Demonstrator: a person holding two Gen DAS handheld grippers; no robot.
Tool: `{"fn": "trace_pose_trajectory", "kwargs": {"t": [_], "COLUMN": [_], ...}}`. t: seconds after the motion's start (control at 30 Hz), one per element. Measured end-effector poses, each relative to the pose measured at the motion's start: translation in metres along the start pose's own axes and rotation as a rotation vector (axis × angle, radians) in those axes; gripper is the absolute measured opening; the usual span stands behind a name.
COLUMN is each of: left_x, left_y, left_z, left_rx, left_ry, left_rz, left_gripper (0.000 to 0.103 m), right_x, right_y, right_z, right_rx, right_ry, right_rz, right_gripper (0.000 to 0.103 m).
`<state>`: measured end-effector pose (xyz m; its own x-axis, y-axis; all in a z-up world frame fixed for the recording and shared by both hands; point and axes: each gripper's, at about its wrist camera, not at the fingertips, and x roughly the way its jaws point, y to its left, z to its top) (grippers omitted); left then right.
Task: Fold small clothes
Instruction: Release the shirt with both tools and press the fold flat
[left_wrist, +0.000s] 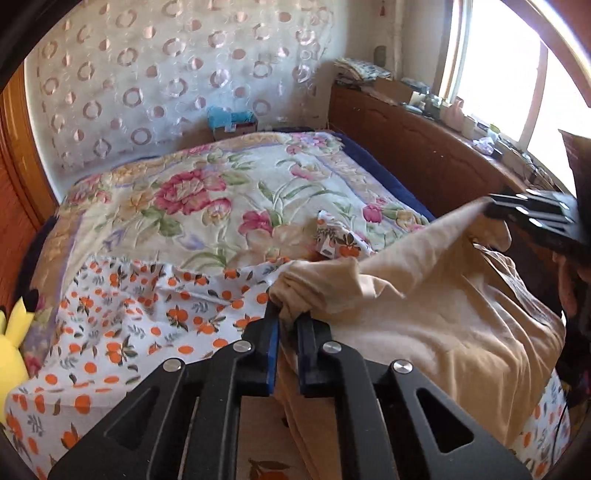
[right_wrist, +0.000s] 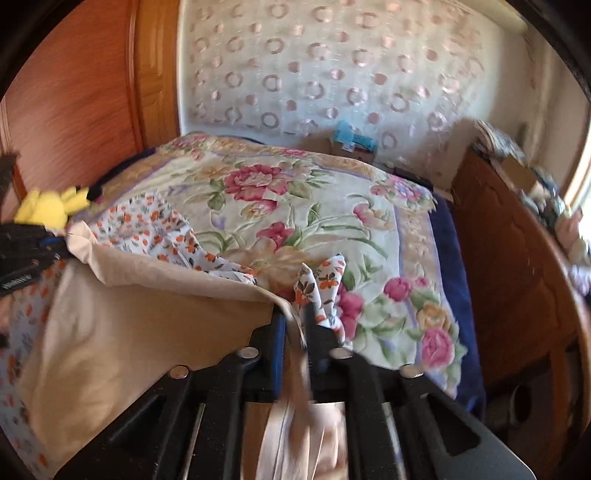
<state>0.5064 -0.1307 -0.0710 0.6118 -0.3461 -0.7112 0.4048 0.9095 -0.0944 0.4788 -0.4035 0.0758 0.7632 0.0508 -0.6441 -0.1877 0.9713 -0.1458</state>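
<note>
A beige garment (left_wrist: 443, 306) hangs stretched between my two grippers above the bed. My left gripper (left_wrist: 290, 317) is shut on one bunched corner of it. My right gripper (right_wrist: 295, 317) is shut on the other corner, and the cloth (right_wrist: 147, 314) drapes down to its left. The right gripper also shows at the right of the left wrist view (left_wrist: 491, 206), and the left gripper at the left edge of the right wrist view (right_wrist: 62, 243). A white cloth with orange fruit print (left_wrist: 147, 314) lies on the bed under the beige garment.
The bed has a floral blanket (left_wrist: 221, 192). A small folded orange-print piece (right_wrist: 325, 288) lies on it. A yellow plush toy (left_wrist: 14, 343) sits at the bed's left edge. A wooden cabinet (left_wrist: 424, 147) with clutter stands along the right, under a window.
</note>
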Motion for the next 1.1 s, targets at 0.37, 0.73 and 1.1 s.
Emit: {"fn": "trace_pose_trajectory", "kwargs": {"t": [0.37, 0.73, 1.1], "left_x": [-0.057, -0.071, -0.04], "left_y": [-0.036, -0.098, -0.138], "left_z": [-0.018, -0.059, -0.088], "left_rx": [0.075, 0.147, 0.202], "left_ry": [-0.097, -0.057, 0.03], "left_rz": [0.014, -0.074, -0.106], "left_gripper": [0.079, 0.079, 0.079], "right_x": [-0.097, -0.114, -0.099], "right_y": [-0.004, -0.007, -0.002], "right_z": [-0.121, -0.186, -0.183], "right_rx": [0.212, 0.458, 0.545], "right_ry": [0.02, 0.085, 0.048], "right_rz": [0.064, 0.135, 0.113], "right_gripper": [0.054, 0.065, 0.065]}}
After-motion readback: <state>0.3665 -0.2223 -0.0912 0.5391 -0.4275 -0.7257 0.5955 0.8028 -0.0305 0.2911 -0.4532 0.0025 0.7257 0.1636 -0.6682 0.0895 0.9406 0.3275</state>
